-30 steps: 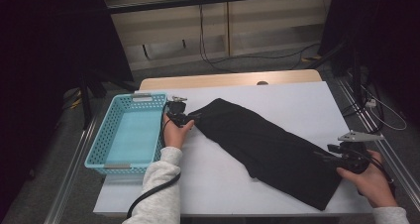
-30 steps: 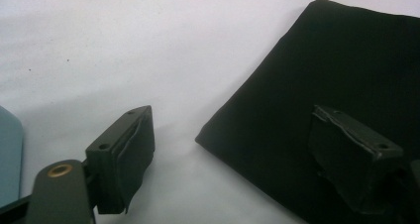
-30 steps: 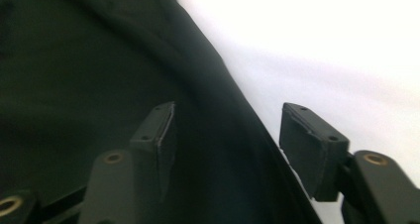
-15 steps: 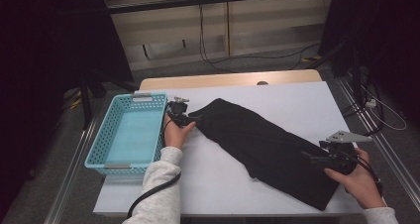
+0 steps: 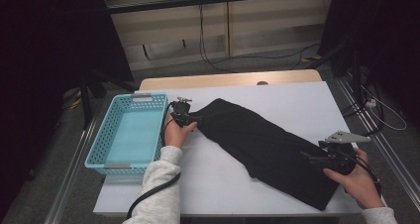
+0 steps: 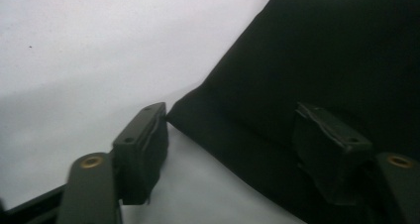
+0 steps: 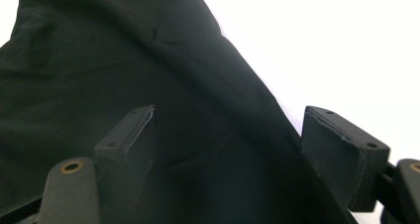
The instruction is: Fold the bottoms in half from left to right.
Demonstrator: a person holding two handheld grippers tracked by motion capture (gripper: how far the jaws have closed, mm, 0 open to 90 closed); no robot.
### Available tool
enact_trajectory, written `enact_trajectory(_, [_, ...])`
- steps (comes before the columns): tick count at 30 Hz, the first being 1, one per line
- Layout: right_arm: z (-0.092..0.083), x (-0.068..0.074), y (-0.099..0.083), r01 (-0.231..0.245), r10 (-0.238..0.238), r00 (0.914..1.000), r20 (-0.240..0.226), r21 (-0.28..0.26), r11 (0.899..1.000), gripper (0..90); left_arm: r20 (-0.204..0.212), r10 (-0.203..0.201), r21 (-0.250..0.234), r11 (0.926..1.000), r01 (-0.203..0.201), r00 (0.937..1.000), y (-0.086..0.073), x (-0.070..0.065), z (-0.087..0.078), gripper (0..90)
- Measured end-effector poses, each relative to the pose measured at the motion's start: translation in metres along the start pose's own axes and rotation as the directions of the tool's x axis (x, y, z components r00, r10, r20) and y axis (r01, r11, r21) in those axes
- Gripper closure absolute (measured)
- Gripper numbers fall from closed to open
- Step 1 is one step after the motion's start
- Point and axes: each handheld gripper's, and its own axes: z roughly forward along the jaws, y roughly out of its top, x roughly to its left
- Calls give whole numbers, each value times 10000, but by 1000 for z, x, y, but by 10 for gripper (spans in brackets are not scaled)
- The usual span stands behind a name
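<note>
White tabletop (image 5: 277,97) fills the high view, bearing a long black cloth (image 5: 267,147) stretched flat from ten o'clock down to four o'clock, with a blue basket (image 5: 101,149) at nine o'clock. At the cloth's upper end the left gripper (image 5: 194,119) has just been closing, its jaws astride the edge without pinching; at the lower end the right gripper (image 5: 313,159) gapes wide over fabric. Folding and basketing look not yet begun

Grey sleeves (image 5: 157,189), black claws (image 5: 190,119), trailing cables (image 5: 148,196)
</note>
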Motion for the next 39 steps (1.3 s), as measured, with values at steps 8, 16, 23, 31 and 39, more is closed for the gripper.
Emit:
enact_trajectory(8, [2, 2, 1, 96, -95, 9999, -96, 38, 9999, 221, 319, -187, 167, 9997, 182, 9993, 2, -6, -1, 479])
enact_trajectory(16, [1, 2, 1, 74, -74, 10000, -62, -33, 10000, 219, 804, -620, 276, 9978, 600, 9948, 3, -13, -1, 673])
enact_trajectory(23, [1, 1, 1, 77, -77, 9999, -79, -2, 10000, 218, 1372, -912, 296, 9957, 880, 9863, 3, -17, 2, 807])
enact_trajectory(31, [-1, 1, 2, 25, -27, 9999, -119, -123, 9999, 212, 1648, -1235, 472, 9920, 1172, 9786, 8, -15, 0, 831])
enact_trajectory(39, [-4, -4, 2, -170, 169, 9999, -34, -223, 9996, 204, 1280, -1578, 349, 9874, 1546, 9791, 28, -4, -20, 836])
